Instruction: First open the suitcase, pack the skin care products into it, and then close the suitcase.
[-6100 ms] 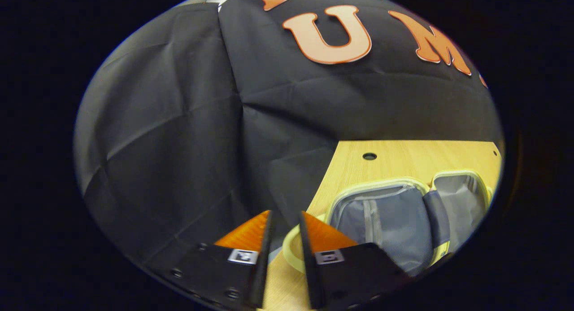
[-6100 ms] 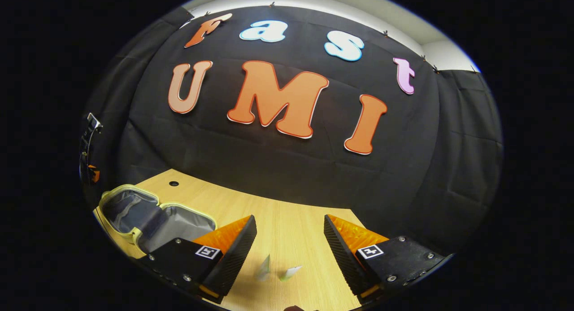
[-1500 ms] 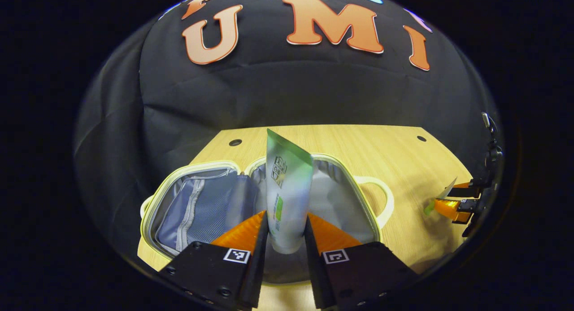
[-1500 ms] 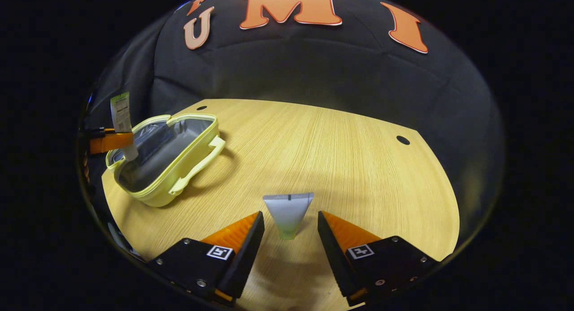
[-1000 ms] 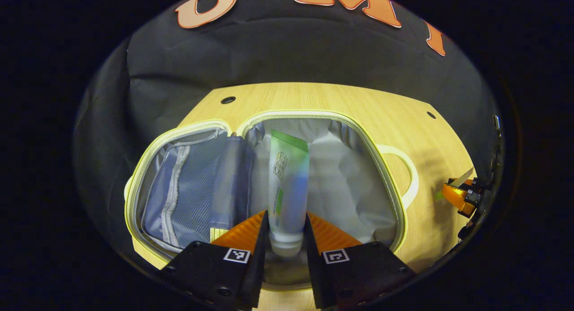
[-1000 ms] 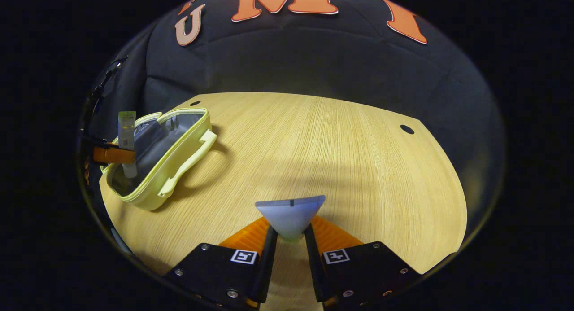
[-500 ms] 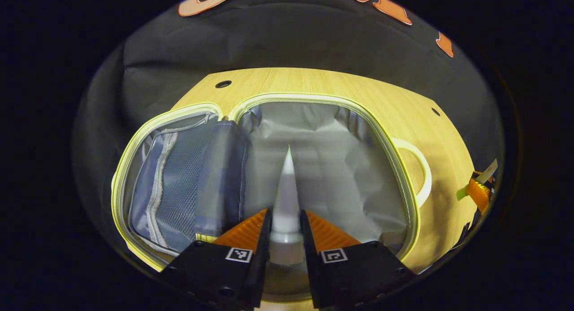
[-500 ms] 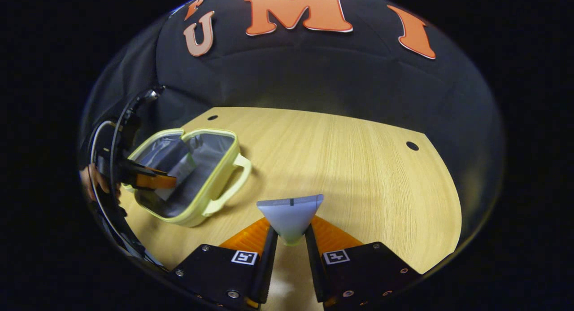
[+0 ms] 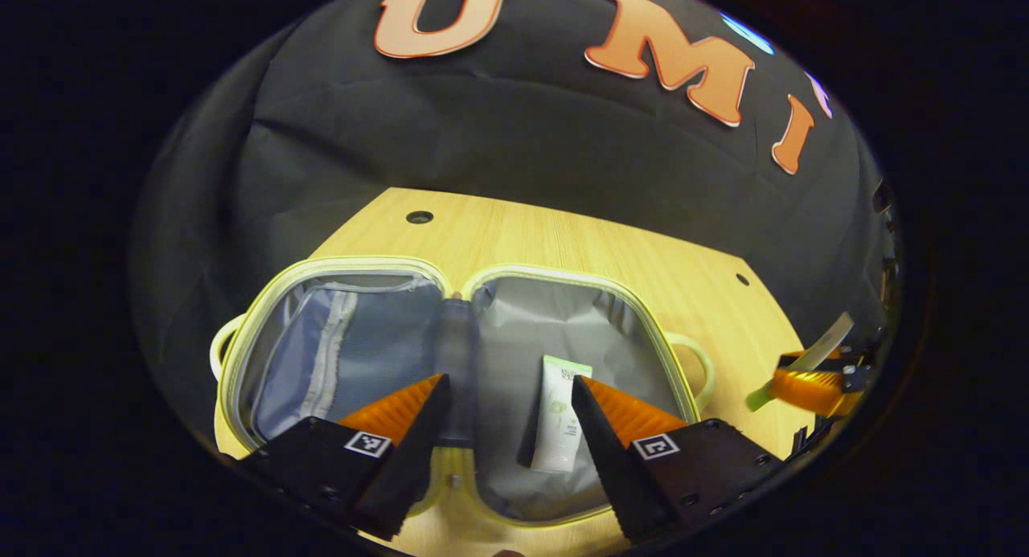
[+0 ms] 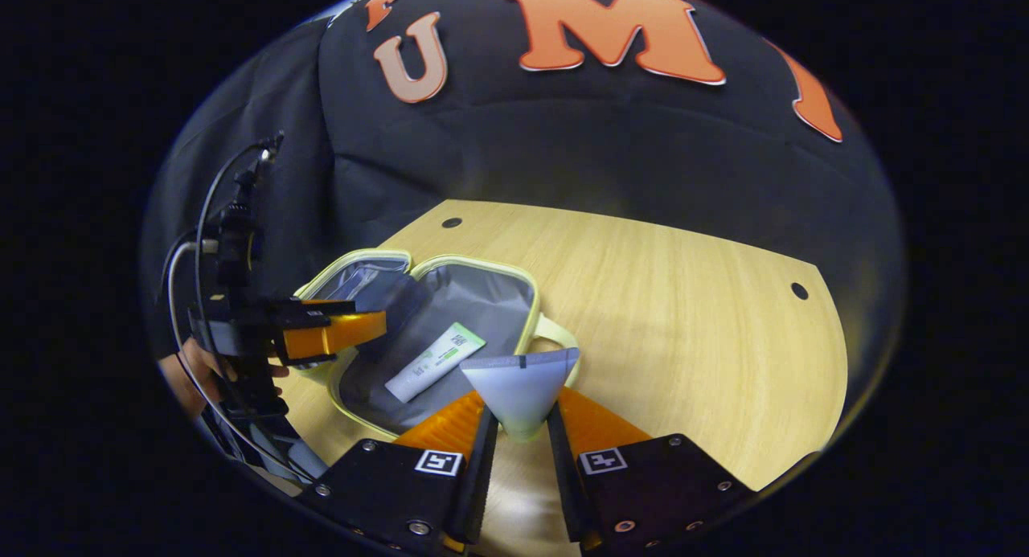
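I see the wooden table (image 9: 563,235) under the open suitcase (image 9: 683,380); one tube (image 9: 557,416) inside, label unreadable. My left gripper (image 9: 505,408) gapes; right gripper (image 10: 518,436) pinches another tube (image 10: 519,388).

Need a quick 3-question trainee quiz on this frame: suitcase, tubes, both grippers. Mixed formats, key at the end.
1. True or false: the suitcase lies open on the table.
2. Where is the white tube? A) in the mesh-pocket half B) lying in the grey-lined half C) on the table beside the suitcase
3. Fill in: the right gripper is shut on the ____, while the left gripper is ____.

Key
1. True: both halves lie flat, lining up.
2. B: it lies in the grey-lined half, free of the left gripper's fingers.
3. second tube; open, with its jaws spread above the suitcase.
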Demonstrator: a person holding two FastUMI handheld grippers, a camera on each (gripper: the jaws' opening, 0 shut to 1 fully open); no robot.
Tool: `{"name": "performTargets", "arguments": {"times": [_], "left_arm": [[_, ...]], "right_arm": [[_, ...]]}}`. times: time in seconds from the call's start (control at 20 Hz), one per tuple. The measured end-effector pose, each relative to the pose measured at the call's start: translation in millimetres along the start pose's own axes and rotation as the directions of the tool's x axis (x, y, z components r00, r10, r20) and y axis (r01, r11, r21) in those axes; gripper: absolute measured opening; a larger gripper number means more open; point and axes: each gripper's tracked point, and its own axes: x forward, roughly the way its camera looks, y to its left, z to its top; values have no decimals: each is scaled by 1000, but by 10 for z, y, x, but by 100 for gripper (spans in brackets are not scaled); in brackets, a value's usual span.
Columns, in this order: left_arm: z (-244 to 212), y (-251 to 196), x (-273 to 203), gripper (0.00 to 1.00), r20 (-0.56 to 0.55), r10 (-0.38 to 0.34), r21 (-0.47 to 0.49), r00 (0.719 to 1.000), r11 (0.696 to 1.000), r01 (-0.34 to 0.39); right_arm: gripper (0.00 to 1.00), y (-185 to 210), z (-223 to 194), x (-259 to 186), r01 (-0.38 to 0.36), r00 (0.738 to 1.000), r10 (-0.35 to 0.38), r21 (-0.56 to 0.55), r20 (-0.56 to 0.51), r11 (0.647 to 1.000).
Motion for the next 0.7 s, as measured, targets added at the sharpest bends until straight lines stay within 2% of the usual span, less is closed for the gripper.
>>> {"name": "performTargets", "arguments": {"times": [0.15,0.35,0.55,0.7], "left_arm": [[180,532,-263,96,59,58,10,997,998,-59],[270,1220,-467,96,94,138,-5,986,990,-139],[188,1840,-577,96,79,189,-75,979,980,-183],[92,2297,-622,96,43,225,-124,974,968,-218]], "right_arm": [[39,321,-55,259,-32,997,33,6,-66,999],[39,548,-116,529,-33,989,35,15,-143,999],[39,570,-324,810,15,966,-13,6,-257,1000],[40,574,-459,979,59,942,-41,44,-333,997]]}}
